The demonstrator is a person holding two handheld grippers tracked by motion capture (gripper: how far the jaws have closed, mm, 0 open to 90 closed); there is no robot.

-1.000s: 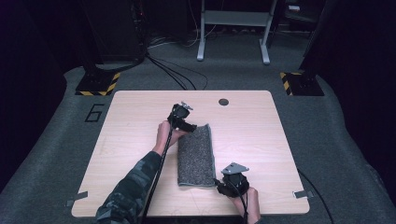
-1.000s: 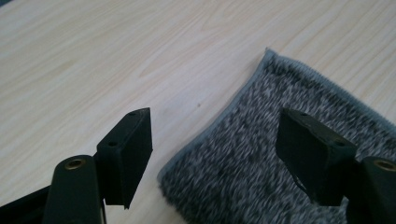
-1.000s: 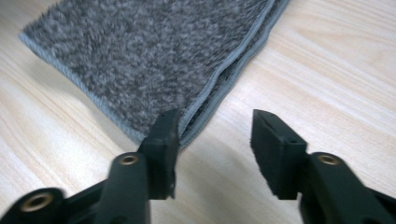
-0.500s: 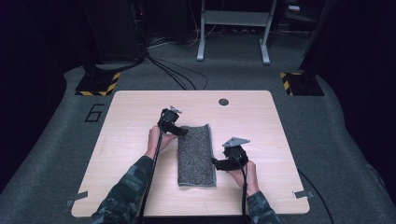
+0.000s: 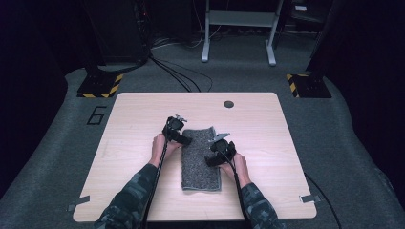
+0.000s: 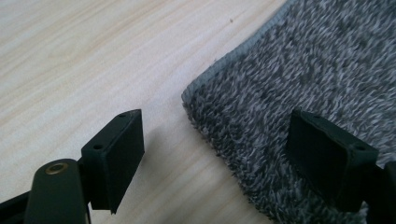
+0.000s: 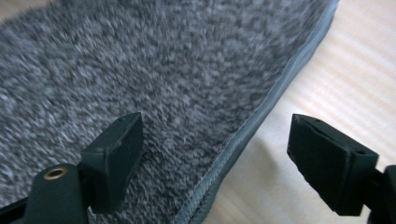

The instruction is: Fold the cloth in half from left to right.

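1. From the high view we saw a grey towel (image 5: 201,160) lying folded lengthwise near the middle of a wooden table (image 5: 267,143). The left gripper (image 5: 177,137) sat at its far left corner and the right gripper (image 5: 216,155) over its right edge, farther toward us. A dark round hole (image 5: 229,104) lay well beyond them. Bare tabletop stretched to either side. On the floor beyond were cables (image 5: 176,76), a grey stand (image 5: 239,28) and two striped blocks (image 5: 101,86); the room's far part was too dark to read.

2. In the left gripper view our jaws stood apart, having just been opening. They straddled the towel's (image 6: 299,70) corner, one over bare wood (image 6: 93,56), the other over the pile, pressing nothing. The frame cut off the rest of the towel.

3. In the right gripper view our jaws had likewise just been opening and stood wide. The towel's (image 7: 163,70) hemmed edge (image 7: 261,116) ran between them, ungripped, with wood (image 7: 355,84) beyond. The pile was blurred.
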